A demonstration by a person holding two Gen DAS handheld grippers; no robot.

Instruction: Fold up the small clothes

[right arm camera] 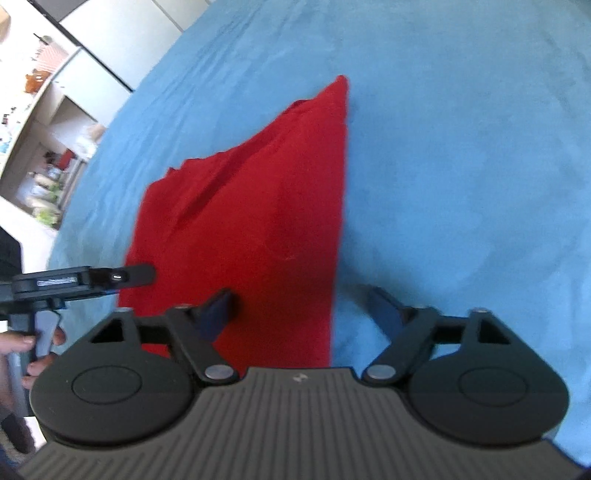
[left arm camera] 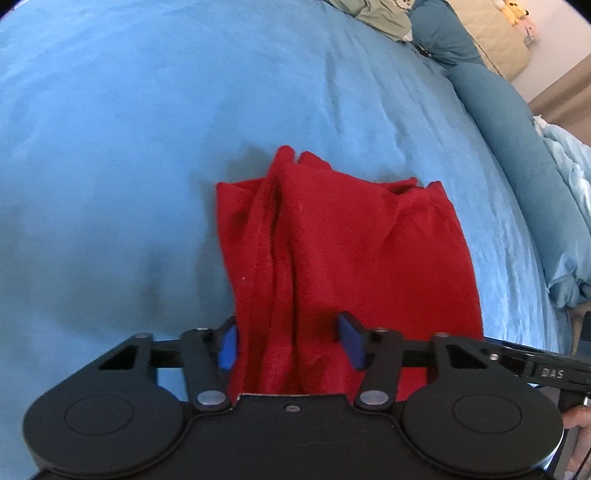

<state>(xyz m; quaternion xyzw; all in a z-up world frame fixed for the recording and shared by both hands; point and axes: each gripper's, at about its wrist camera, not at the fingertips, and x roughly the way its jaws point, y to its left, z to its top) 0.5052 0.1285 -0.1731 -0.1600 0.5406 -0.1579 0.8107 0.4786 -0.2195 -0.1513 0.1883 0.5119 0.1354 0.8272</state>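
A small red garment [left arm camera: 332,251] lies partly folded on the blue bedspread [left arm camera: 129,147], with ridges along its left side. My left gripper [left arm camera: 290,341] is open, its blue pads on either side of the garment's near left edge. In the right wrist view the garment [right arm camera: 258,206] runs away from me to a pointed far corner. My right gripper [right arm camera: 306,306] is open over the garment's near right edge, left finger above the cloth and right finger above the bedspread [right arm camera: 461,166]. The left gripper also shows in the right wrist view [right arm camera: 133,275].
Blue pillows [left arm camera: 517,147] and a light blue quilt [left arm camera: 569,177] line the bed's right side. A pile of clothes [left arm camera: 373,14] lies at the far end. White shelves and cupboards [right arm camera: 55,122] stand beyond the bed's left edge.
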